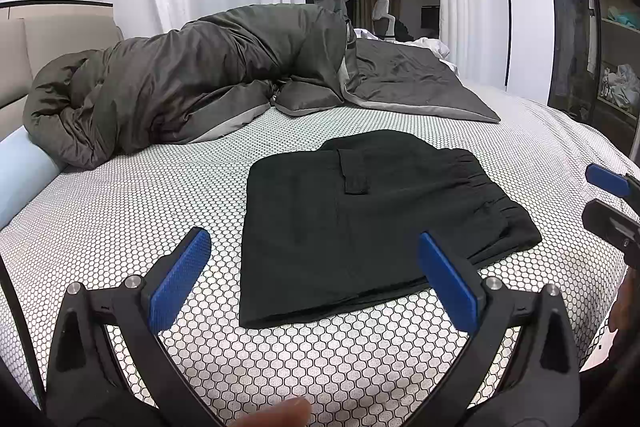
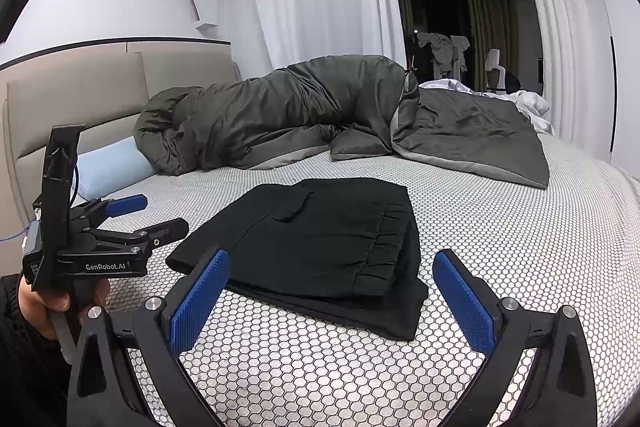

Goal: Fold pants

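A: From where I stand, the black pants lie folded in the middle of the frame, on the bed sheet. The left gripper and the right gripper are both spread wide and hold nothing.

B: Then, I think, only press the stack flat, gently. I count one pants, two grippers, one grey duvet.

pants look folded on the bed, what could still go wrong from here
1. Both grippers, left gripper and right gripper, hover open close to the black pants; a low pass might snag the top layer and undo the fold.
2. The layered edges lie stepped, not flush, so lifting the stack could let it slide apart.
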The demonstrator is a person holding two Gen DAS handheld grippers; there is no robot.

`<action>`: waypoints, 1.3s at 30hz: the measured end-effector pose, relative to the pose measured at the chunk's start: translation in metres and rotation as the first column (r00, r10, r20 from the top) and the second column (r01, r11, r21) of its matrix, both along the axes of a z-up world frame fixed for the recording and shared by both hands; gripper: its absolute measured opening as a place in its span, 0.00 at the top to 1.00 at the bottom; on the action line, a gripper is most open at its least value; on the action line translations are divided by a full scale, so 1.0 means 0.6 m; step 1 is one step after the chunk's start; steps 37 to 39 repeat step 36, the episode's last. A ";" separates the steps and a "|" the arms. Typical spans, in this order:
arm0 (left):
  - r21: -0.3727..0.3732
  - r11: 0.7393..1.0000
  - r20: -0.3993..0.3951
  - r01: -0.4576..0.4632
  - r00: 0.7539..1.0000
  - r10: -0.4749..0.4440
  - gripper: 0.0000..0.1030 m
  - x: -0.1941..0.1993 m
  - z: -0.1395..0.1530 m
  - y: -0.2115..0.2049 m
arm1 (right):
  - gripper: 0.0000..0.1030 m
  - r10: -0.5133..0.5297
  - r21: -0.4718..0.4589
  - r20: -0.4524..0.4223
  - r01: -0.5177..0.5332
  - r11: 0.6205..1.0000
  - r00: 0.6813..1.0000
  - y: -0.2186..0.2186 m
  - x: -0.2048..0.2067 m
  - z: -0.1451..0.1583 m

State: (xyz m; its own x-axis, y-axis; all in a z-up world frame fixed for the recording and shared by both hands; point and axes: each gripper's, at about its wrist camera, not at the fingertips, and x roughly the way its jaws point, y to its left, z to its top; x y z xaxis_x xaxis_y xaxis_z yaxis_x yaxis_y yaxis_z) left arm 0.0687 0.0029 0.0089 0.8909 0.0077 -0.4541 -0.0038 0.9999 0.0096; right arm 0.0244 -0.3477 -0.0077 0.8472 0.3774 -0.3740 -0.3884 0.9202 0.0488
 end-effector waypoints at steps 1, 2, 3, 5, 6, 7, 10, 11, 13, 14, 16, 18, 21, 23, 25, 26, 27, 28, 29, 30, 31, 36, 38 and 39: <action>0.000 1.000 0.001 -0.002 1.000 0.002 0.01 0.000 0.002 -0.002 | 0.00 0.000 0.000 0.001 0.000 1.000 1.000 0.000 -0.001 0.000; 0.000 1.000 0.000 -0.002 1.000 0.002 0.01 0.000 0.002 -0.001 | 0.00 0.001 0.001 0.001 -0.001 1.000 1.000 -0.001 -0.001 0.001; 0.000 1.000 0.000 -0.002 1.000 0.002 0.01 0.000 0.001 -0.003 | 0.00 0.000 0.001 0.000 0.000 1.000 1.000 -0.001 -0.001 0.001; 0.001 1.000 0.001 -0.006 1.000 0.006 0.01 0.000 0.001 -0.006 | 0.00 0.001 0.001 0.001 -0.001 1.000 1.000 -0.001 -0.001 0.001; 0.000 1.000 0.000 -0.004 1.000 0.004 0.01 0.000 0.001 -0.004 | 0.00 0.000 0.000 0.002 0.000 1.000 1.000 -0.002 -0.001 0.001; -0.001 1.000 -0.001 -0.003 1.000 0.003 0.01 0.000 0.001 -0.003 | 0.00 0.001 0.001 0.002 -0.001 1.000 1.000 -0.002 -0.001 0.001; 0.001 1.000 0.003 -0.003 1.000 0.003 0.01 0.000 0.002 -0.002 | 0.00 0.002 0.000 0.001 -0.002 1.000 1.000 -0.001 0.000 0.001; 0.001 1.000 0.003 -0.004 1.000 0.004 0.01 0.001 0.003 -0.003 | 0.00 0.002 -0.001 0.001 -0.002 1.000 1.000 -0.001 0.000 0.001; -0.001 1.000 0.002 -0.004 1.000 0.004 0.01 0.000 0.002 -0.003 | 0.00 0.003 0.001 0.001 -0.003 1.000 1.000 -0.001 -0.001 0.001; 0.000 1.000 0.003 -0.004 1.000 0.004 0.01 0.000 0.002 -0.003 | 0.00 0.003 0.001 0.001 -0.003 1.000 1.000 -0.001 0.000 0.002; 0.001 1.000 0.003 -0.005 1.000 0.005 0.01 0.000 0.002 -0.004 | 0.00 0.002 0.001 0.001 -0.002 1.000 1.000 -0.001 -0.001 0.002; 0.000 1.000 0.004 -0.005 1.000 0.005 0.01 0.000 0.002 -0.005 | 0.00 0.003 0.000 0.000 -0.003 1.000 1.000 -0.001 0.000 0.002; 0.000 1.000 0.003 -0.005 1.000 0.005 0.01 0.000 0.002 -0.005 | 0.00 0.005 -0.002 -0.001 -0.005 1.000 1.000 -0.001 0.001 0.002; 0.000 1.000 0.002 -0.004 1.000 0.004 0.01 0.000 0.001 -0.005 | 0.00 0.007 -0.002 -0.003 -0.007 1.000 1.000 -0.001 0.000 0.002; 0.000 1.000 0.003 -0.006 1.000 0.006 0.01 0.000 0.002 -0.005 | 0.00 0.004 -0.005 -0.004 -0.004 1.000 1.000 0.000 0.001 0.002; -0.001 1.000 0.002 -0.006 1.000 0.006 0.01 0.000 0.001 -0.007 | 0.00 0.004 -0.005 -0.003 -0.004 1.000 1.000 -0.001 0.001 0.002; -0.003 1.000 0.002 -0.005 1.000 0.005 0.01 0.000 0.002 -0.006 | 0.00 0.005 -0.004 -0.004 -0.005 1.000 1.000 -0.001 0.002 0.002; -0.002 1.000 0.004 -0.004 1.000 0.004 0.01 -0.001 0.002 -0.006 | 0.00 0.005 -0.003 -0.004 -0.005 1.000 1.000 -0.002 0.001 0.002; -0.001 1.000 0.006 -0.004 1.000 0.004 0.01 -0.002 0.004 -0.008 | 0.00 0.005 -0.002 -0.003 -0.005 1.000 1.000 -0.002 0.001 0.002; 0.000 1.000 0.008 -0.004 1.000 0.004 0.01 -0.003 0.005 -0.010 | 0.00 0.006 -0.004 -0.001 -0.006 1.000 1.000 -0.002 0.000 0.002; 0.003 1.000 0.009 -0.004 1.000 0.004 0.01 -0.003 0.006 -0.011 | 0.00 0.006 -0.005 -0.001 -0.006 1.000 1.000 -0.002 0.000 0.002; 0.004 1.000 0.008 -0.007 1.000 0.007 0.01 -0.004 0.006 -0.017 | 0.00 0.009 -0.006 -0.004 -0.009 1.000 1.000 -0.003 -0.001 0.001; 0.004 1.000 0.008 -0.007 1.000 0.007 0.01 -0.004 0.006 -0.017 | 0.00 0.009 -0.006 -0.004 -0.009 1.000 1.000 -0.003 -0.001 0.001; 0.004 1.000 0.008 -0.007 1.000 0.007 0.01 -0.004 0.006 -0.017 | 0.00 0.009 -0.006 -0.004 -0.009 1.000 1.000 -0.003 -0.001 0.001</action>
